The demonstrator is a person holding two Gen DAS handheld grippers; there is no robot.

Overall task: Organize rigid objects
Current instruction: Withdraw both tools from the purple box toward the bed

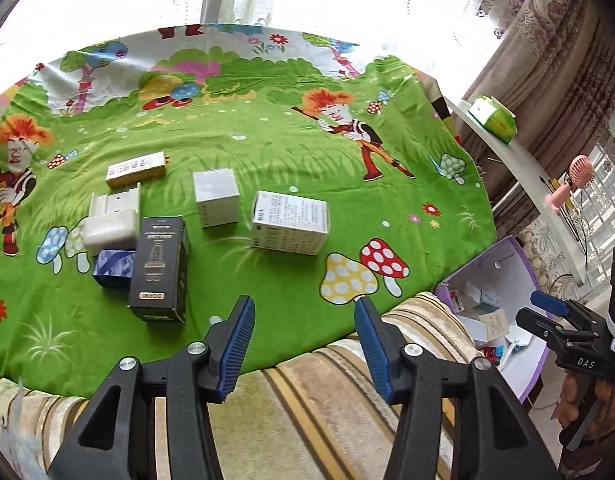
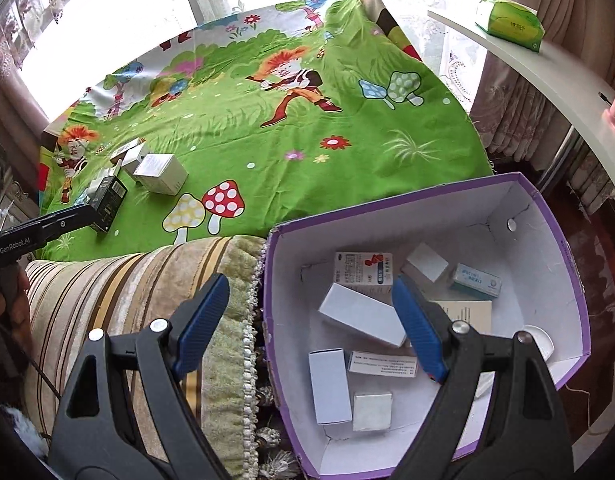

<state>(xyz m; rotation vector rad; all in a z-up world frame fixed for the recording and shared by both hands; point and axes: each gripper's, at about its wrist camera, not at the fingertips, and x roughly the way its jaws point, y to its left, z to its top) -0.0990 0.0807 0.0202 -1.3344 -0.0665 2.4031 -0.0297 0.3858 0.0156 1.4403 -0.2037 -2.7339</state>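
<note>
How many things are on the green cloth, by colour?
White things: 4
Black box: 1
Blue box: 1
Gold box: 1
Total: 7

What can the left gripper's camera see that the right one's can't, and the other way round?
Only the left wrist view shows the blue patterned box beside the black box. Only the right wrist view looks straight down into the purple bin, showing the small boxes lying on its floor, such as the long white box. Both show the green cartoon cloth, the black box, the green tissue pack and each other's hand-held gripper.
</note>
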